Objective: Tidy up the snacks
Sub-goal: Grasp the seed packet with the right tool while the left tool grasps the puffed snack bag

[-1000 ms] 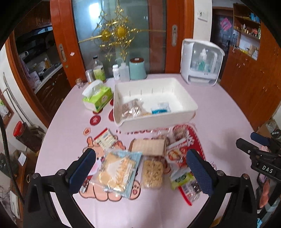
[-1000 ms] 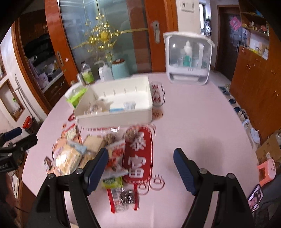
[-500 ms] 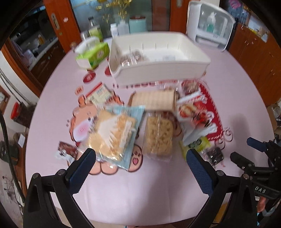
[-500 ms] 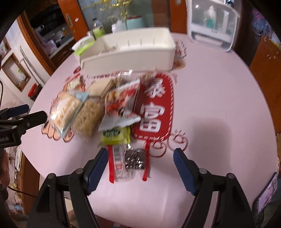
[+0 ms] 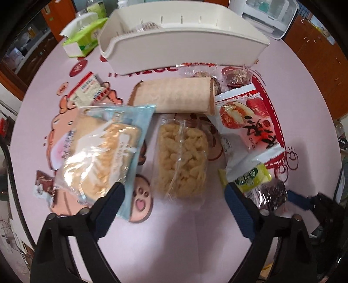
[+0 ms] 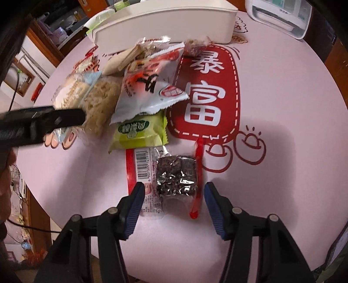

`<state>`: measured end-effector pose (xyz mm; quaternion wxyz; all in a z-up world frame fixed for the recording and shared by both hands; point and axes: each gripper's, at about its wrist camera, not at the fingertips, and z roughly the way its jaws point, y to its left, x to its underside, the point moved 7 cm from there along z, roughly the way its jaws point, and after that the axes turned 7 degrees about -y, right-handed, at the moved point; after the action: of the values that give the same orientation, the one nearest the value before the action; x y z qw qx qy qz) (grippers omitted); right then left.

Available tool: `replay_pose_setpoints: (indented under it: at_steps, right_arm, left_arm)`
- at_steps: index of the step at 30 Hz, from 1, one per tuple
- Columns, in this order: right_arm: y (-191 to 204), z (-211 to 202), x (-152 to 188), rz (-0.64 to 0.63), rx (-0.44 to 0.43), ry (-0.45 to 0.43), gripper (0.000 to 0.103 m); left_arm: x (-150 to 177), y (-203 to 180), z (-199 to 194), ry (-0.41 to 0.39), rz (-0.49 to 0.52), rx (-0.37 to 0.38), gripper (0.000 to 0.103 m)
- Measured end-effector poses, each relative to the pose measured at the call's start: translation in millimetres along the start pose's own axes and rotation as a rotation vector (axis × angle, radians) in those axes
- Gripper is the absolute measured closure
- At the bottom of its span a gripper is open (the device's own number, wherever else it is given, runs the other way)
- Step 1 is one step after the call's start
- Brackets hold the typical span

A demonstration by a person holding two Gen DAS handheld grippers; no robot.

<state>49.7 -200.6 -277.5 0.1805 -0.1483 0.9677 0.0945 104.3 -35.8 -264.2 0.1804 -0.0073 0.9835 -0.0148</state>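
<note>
Several snack packs lie on the pink round table in front of a white bin [image 5: 182, 41]. My left gripper [image 5: 174, 193] is open, low over a clear pack of yellow puffs [image 5: 181, 156], with a blue bread pack [image 5: 102, 152] by its left finger. My right gripper [image 6: 174, 196] is open, its fingers either side of a dark foil snack in a red-edged clear wrapper [image 6: 176, 174]. A green pack [image 6: 139, 132], a red-and-white pack [image 6: 148, 87] and a beige wafer pack [image 5: 174, 95] lie beyond.
A green tissue box [image 5: 84, 37] stands left of the bin, which holds wrapped snacks. A white dispenser [image 6: 280, 15] stands at the back right. A small red-white pack [image 5: 89, 89] and a brown pack [image 5: 43, 182] lie at the left. The table edge is close below both grippers.
Both grippers have dropped low and forward over the snacks. The right gripper's fingers have narrowed around the dark foil snack. The left stays wide open.
</note>
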Motion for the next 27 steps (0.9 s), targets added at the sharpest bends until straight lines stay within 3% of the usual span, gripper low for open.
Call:
replay_pose_setpoints:
  at_steps: [5,10,14,17,21,27]
  right_arm:
    - [0.9,-0.5,0.7,-0.042,0.029,-0.014,0.060]
    - [-2.6,-1.6,1.2,-0.046,0.025,-0.029,0.061]
    - [-2.1,-0.8,1.1,-0.060,0.041,-0.046,0.061]
    - [-3.4,-0.5,1.7,-0.054,0.042,-0.053,0.061]
    - [-2.9,0.3,0.7,-0.061,0.053,-0.052,0.062]
    - [-2.3,2.0,-1.7,-0.051,0.046,-0.032,0.063]
  left_arm:
    - [-4.0,0.2,28.3,0.068,-0.025,0.009,0.034]
    - [-3.1,0.1,46.6,0.108,-0.050,0.018,0.035]
    - [-8.6,-5.2,53.5,0.101,-0.012,-0.014,0.035]
    - [-13.6,-11.9,54.3,0.083,0.016,-0.027,0.046]
    - [-15.2,-13.4,53.5,0.078,0.020,-0.024,0.046]
    - [8.7,-7.0,40.3,0.110,0.010,-0.026,0.047]
